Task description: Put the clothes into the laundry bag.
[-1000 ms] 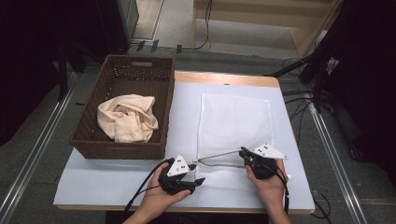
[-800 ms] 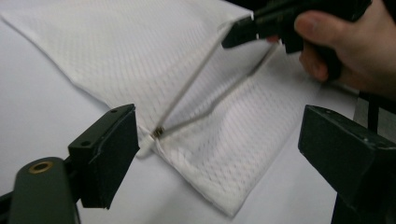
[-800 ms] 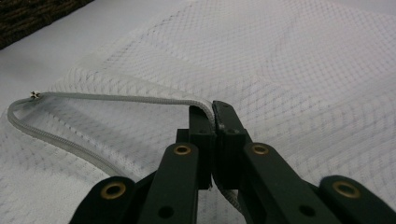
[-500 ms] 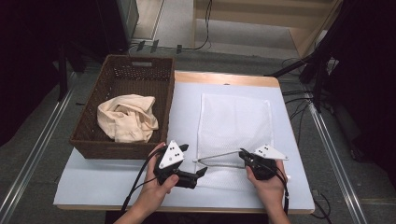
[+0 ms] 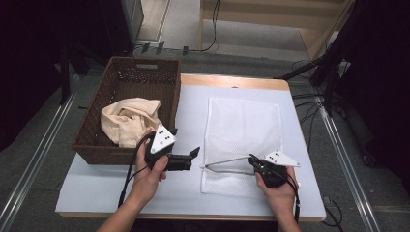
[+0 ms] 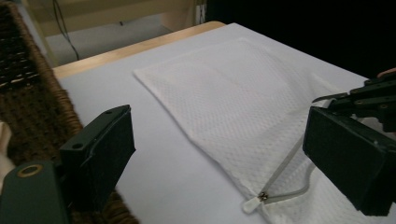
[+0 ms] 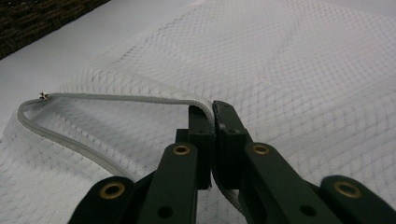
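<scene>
A white mesh bag [image 5: 244, 125] [image 6: 224, 88] [image 7: 303, 70] lies flat on the white table cover, its near end unzipped. My right gripper [image 5: 251, 159] [image 7: 215, 109] is shut on the grey zipper edge [image 5: 225, 160] [image 7: 116, 98] and holds that lip lifted. The zipper pull [image 6: 254, 201] rests at the bag's left corner. My left gripper [image 5: 186, 141] [image 6: 219, 154] hovers above the table between the bag and the basket. Its jaws have just been opening and stand open with nothing between them.
A brown wicker basket [image 5: 121, 150] [image 6: 28, 93] stands at the table's left, with a crumpled cream cloth [image 5: 128, 121] inside. The white cover [image 5: 101, 188] reaches the near edge; the wooden table edge [image 5: 232, 81] shows at the far side. Cables trail from both grippers.
The left gripper has risen and shifted left and away from the bag's corner, toward the basket, with its jaws spread wider. The right gripper and the zipper edge have stayed put.
</scene>
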Tool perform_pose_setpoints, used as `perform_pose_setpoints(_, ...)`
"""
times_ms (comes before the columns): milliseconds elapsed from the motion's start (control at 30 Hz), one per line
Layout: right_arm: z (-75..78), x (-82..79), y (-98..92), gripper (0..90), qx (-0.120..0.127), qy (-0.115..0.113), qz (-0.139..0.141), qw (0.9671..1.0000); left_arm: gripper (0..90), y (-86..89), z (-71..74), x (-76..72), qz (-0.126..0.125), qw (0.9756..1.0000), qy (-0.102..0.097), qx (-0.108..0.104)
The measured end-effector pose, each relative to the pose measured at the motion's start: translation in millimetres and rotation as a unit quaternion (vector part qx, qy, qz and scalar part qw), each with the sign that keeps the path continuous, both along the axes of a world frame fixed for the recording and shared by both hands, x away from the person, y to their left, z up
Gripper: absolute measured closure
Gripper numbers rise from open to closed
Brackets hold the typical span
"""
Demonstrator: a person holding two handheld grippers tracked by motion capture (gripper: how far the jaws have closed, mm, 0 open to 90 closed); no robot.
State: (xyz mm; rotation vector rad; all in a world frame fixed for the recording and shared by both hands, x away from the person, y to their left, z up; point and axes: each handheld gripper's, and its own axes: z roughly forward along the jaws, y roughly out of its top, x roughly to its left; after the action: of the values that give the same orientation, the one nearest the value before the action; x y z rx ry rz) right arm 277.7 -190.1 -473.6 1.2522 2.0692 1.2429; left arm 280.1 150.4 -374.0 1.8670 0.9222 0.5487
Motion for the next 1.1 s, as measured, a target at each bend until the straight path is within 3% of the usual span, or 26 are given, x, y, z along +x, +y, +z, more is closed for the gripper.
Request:
perform_pose_setpoints(333,-0.6,-0.7,1.0,88.1,0.001,0.001,0.001,1.0000,9.0,43.8,6.5,21.4,0.073,0.9972,0.002,-0.016)
perform_pose_setpoints(467,-1.2,-0.5,1.3,88.0,-0.002,0.001,0.001,1.0000,9.0,60.3,8.3,27.6,0.103,0.9946,-0.002,-0.006)
perform_pose_setpoints(633,-1.4,-0.5,1.7,88.1,-0.002,0.000,0.002,1.0000,8.8,82.6,16.1,35.7,0.138,0.9901,0.006,-0.025)
perform_pose_setpoints(733,-1.6,-0.3,1.6,88.1,-0.002,0.000,0.003,1.0000,8.8,93.1,23.8,40.3,0.150,0.9883,0.003,-0.029)
perform_pose_setpoints(833,-1.9,-0.1,1.6,88.1,-0.002,0.000,0.003,1.0000,8.8,100.5,30.9,48.9,0.158,0.9873,-0.001,-0.018)
perform_pose_setpoints(1000,-1.7,0.0,2.2,88.1,-0.002,0.001,0.002,1.0000,8.6,113.8,33.5,73.6,0.164,0.9863,0.013,-0.006)
perform_pose_setpoints(1100,-1.7,-0.3,2.5,88.1,-0.002,0.001,0.002,1.0000,8.6,121.6,29.0,93.1,0.161,0.9855,0.054,0.000)
